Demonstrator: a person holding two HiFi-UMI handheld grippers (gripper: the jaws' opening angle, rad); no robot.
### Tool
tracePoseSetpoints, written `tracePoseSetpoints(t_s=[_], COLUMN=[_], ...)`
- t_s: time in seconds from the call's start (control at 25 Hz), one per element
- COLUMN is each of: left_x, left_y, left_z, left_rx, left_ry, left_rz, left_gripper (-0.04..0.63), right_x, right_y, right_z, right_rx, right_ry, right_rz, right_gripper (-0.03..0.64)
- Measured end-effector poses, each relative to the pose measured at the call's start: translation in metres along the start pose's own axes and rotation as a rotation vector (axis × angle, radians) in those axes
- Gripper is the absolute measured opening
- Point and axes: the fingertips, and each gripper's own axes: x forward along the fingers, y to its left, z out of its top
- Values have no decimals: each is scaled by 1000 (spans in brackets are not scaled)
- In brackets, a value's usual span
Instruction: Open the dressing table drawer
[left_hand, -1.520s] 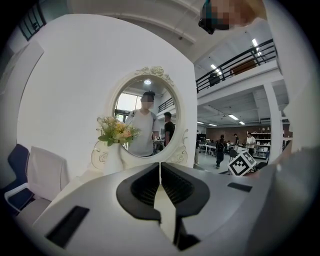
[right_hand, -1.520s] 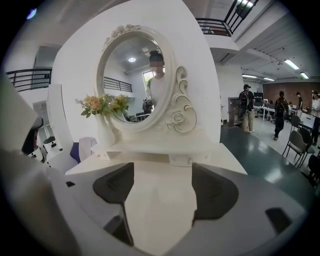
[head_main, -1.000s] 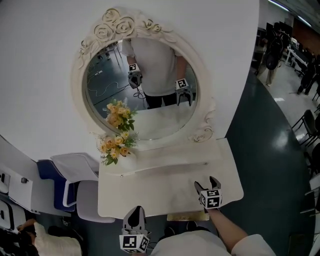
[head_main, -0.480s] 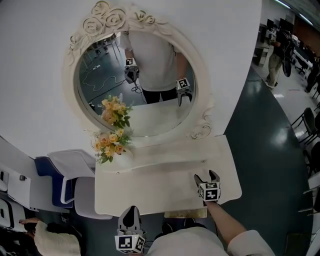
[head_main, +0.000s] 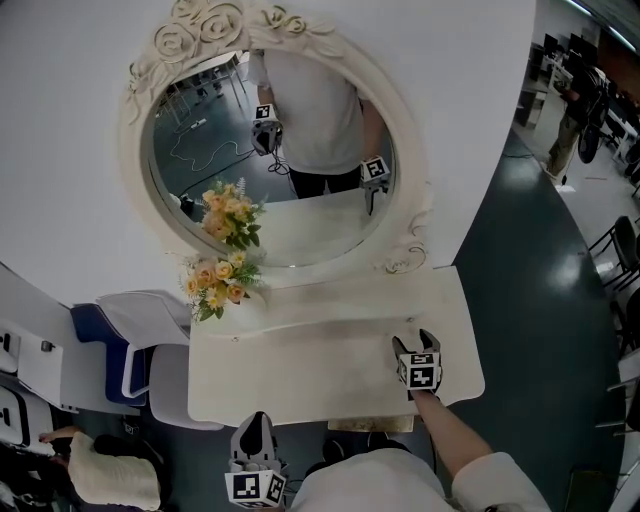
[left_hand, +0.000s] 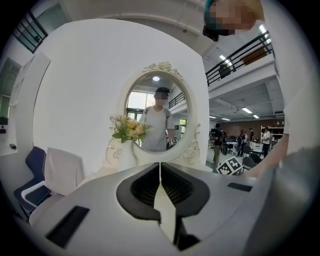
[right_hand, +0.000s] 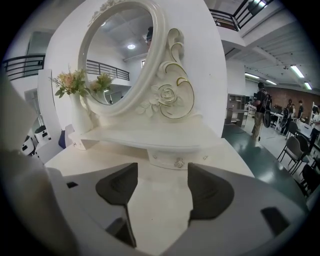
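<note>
In the head view the right gripper (head_main: 415, 342) hovered over the right part of the pale tabletop (head_main: 300, 375), pointing toward the low shelf (head_main: 320, 322) beneath the oval mirror (head_main: 290, 150). The left gripper (head_main: 254, 420) sat at the near edge, well apart from it. Flowers (head_main: 220, 282) stood at the shelf's left end. The drawer could not be made out from above.

In the left gripper view the jaws were pressed together with nothing between them, aimed at the mirror.

In the right gripper view the drawer (right_hand: 170, 157) showed as a small shut front tucked under the shelf. A jewelled knob (right_hand: 179, 162) sat at its middle, ahead of the jaws and not yet reached. The jaws stood apart and had just been closing a little, with only bare tabletop between them. To do this step well, I judge, the gripper should go forward low and a touch to the right until the knob sits between the pads. It should then close squarely behind the knob's head and pull straight back along the tabletop. A skewed pull might slip off so small a knob or jam the drawer.
</note>
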Motion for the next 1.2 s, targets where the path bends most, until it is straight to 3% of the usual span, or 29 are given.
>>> tracePoseSetpoints(t_s=[1.2], left_x=[-11], left_y=[5], left_z=[-6], left_rx=[-4], left_ry=[41], left_rz=[126], left_gripper=[25], right_x=[65], right_y=[-38], right_z=[-11], right_rx=[74], right_ry=[97], right_rz=[-33], right_gripper=[213])
